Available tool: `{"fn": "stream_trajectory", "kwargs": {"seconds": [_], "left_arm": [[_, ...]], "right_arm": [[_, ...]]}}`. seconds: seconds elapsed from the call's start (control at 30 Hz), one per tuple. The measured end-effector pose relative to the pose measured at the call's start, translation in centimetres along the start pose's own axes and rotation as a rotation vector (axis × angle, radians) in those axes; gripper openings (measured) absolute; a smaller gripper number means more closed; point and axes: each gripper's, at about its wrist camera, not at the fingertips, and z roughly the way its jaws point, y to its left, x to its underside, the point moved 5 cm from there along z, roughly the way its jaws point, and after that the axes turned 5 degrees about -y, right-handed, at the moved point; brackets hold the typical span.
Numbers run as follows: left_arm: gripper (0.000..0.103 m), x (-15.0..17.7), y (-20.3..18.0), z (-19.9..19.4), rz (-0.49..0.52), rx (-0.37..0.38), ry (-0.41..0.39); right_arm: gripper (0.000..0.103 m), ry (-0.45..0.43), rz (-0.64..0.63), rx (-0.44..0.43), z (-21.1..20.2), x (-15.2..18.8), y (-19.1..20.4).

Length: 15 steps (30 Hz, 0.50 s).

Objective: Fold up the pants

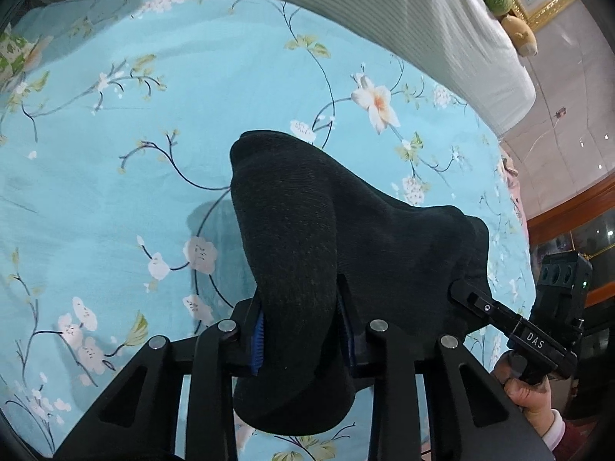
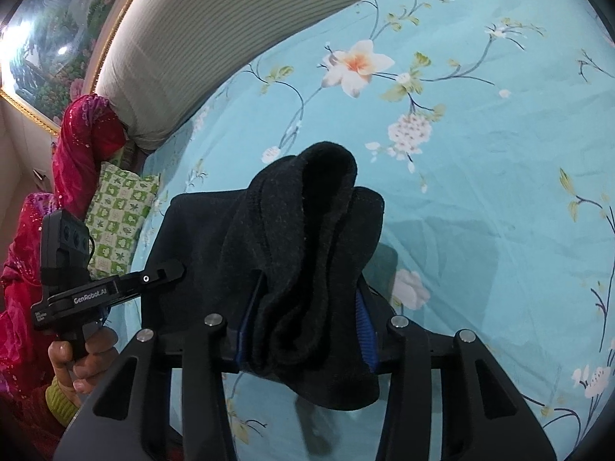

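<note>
Below both tongs spreads the turquoise flowered bedsheet (image 1: 115,192). The dark knitted pants (image 1: 307,238) hang stretched between them, long axis running tong to tong. Left gripper (image 1: 301,330) pinches one bunched end, right gripper (image 2: 307,326) the other.

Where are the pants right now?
The black pants hang bunched between both grippers, pinched by the left gripper and right gripper, lifted above the blue floral bedsheet, below the striped headboard cushion.

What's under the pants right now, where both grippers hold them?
Under the pants, pinched in the left gripper and right gripper, lies the floral sheet, shadowed. Whatever is directly beneath the cloth is covered.
</note>
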Motion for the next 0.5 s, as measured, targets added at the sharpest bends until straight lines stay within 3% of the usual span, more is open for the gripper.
{"fn": "stream_trajectory", "kwargs": {"seconds": [0.5], "left_arm": [[0.030, -3.5, 3.1, -4.6, -0.048, -0.061, -0.120]], "right_arm": [[0.045, -0.009, -0.111, -0.073, 2.1, -4.0, 5.6]]}}
